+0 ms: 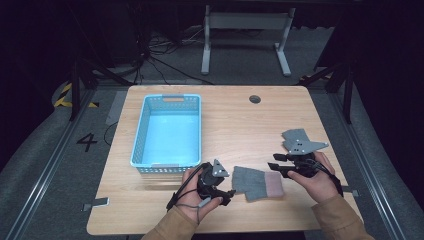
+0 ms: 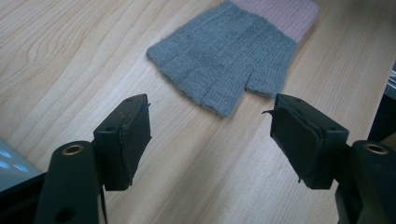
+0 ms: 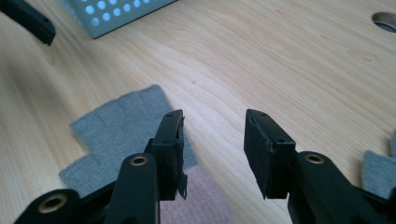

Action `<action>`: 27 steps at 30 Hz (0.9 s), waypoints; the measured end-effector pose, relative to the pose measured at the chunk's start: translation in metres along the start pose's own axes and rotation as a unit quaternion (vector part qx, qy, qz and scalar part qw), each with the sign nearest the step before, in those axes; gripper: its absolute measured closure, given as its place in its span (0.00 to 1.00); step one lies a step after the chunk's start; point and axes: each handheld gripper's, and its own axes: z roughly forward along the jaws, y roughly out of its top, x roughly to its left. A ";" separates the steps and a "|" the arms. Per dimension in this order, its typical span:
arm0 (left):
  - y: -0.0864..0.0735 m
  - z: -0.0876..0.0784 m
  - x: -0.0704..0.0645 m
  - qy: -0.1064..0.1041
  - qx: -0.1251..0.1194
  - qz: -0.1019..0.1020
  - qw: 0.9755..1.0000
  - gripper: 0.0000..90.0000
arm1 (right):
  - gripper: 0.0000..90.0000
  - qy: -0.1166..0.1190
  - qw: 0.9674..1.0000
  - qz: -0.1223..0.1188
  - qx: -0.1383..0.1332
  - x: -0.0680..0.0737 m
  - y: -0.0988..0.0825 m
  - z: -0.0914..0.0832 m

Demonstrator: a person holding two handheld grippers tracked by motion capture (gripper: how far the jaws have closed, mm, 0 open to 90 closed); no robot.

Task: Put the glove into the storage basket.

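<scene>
Two tongs are seen from the high view over the wooden surface [image 1: 225,125]: the left tongs [image 1: 226,196] just beside a grey glove [image 1: 257,182], the right tongs [image 1: 276,166] near its pink cuff; a blue basket [image 1: 141,135] stands apart. In the left gripper view, spread jaws face the glove [image 2: 229,58]. In the right gripper view, spread jaws are held above the glove [image 3: 119,123].

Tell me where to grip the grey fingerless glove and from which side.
Grip the glove by its pink cuff, coming with the right gripper, which is open beside it. The glove lies flat, so one jaw should slide under the cuff edge.
</scene>
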 end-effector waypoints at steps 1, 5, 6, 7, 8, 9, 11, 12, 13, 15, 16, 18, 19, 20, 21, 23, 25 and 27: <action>0.000 0.000 0.000 0.000 -0.001 0.001 1.000 0.33 | 0.65 -0.004 1.000 0.005 -0.002 -0.001 0.000 -0.001; -0.001 0.000 0.000 0.001 -0.001 -0.001 1.000 0.33 | 0.64 -0.020 1.000 0.020 -0.007 -0.007 -0.001 -0.005; -0.002 0.000 0.000 0.003 -0.003 -0.001 1.000 0.33 | 0.64 -0.023 0.999 0.024 -0.008 -0.009 -0.001 -0.005; -0.003 -0.002 0.001 0.004 0.001 -0.002 1.000 0.33 | 0.64 -0.028 0.999 0.029 -0.010 -0.012 -0.001 -0.006; -0.004 -0.002 0.001 0.007 -0.003 -0.004 1.000 0.33 | 0.64 -0.032 0.999 0.034 -0.013 -0.015 -0.001 -0.007; -0.005 -0.004 0.001 0.005 -0.001 -0.006 1.000 0.33 | 0.64 -0.038 0.998 0.040 -0.014 -0.017 0.000 -0.009; -0.006 -0.005 0.001 0.008 -0.004 -0.008 1.000 0.33 | 0.63 -0.047 0.998 0.046 -0.017 -0.022 0.001 -0.011; -0.006 -0.005 0.001 0.007 -0.004 -0.009 1.000 0.33 | 0.63 -0.049 0.997 0.050 -0.019 -0.024 0.001 -0.012; -0.007 -0.005 0.001 0.009 -0.005 -0.010 1.000 0.33 | 0.62 -0.052 0.997 0.055 -0.021 -0.027 0.002 -0.013; -0.007 -0.005 0.002 0.006 0.000 -0.010 1.000 0.33 | 0.61 -0.063 0.996 0.066 -0.023 -0.033 0.003 -0.015; -0.007 -0.005 0.002 0.008 0.001 -0.009 1.000 0.33 | 0.61 -0.069 0.995 0.069 -0.023 -0.036 0.003 -0.016; -0.008 -0.005 0.001 0.009 -0.001 -0.009 1.000 0.33 | 0.59 -0.080 0.994 0.077 -0.023 -0.041 0.004 -0.016; -0.007 -0.005 0.001 0.008 -0.001 -0.009 1.000 0.33 | 0.58 -0.089 0.993 0.080 -0.021 -0.045 0.003 -0.016; -0.007 -0.005 0.001 0.008 -0.001 -0.009 1.000 0.33 | 0.58 -0.093 0.992 0.082 -0.020 -0.048 0.003 -0.015; -0.007 -0.005 0.001 0.007 -0.001 -0.009 1.000 0.33 | 0.57 -0.099 0.991 0.086 -0.020 -0.050 0.002 -0.015; -0.007 -0.004 0.001 0.008 -0.003 -0.009 1.000 0.33 | 0.56 -0.107 0.990 0.093 -0.016 -0.057 -0.002 -0.013; -0.007 -0.003 0.002 0.007 0.000 -0.010 1.000 0.33 | 0.55 -0.109 0.989 0.099 -0.014 -0.059 -0.003 -0.012; -0.008 -0.003 0.001 0.007 0.002 -0.009 1.000 0.33 | 0.55 -0.119 0.987 0.109 -0.006 -0.068 -0.009 -0.008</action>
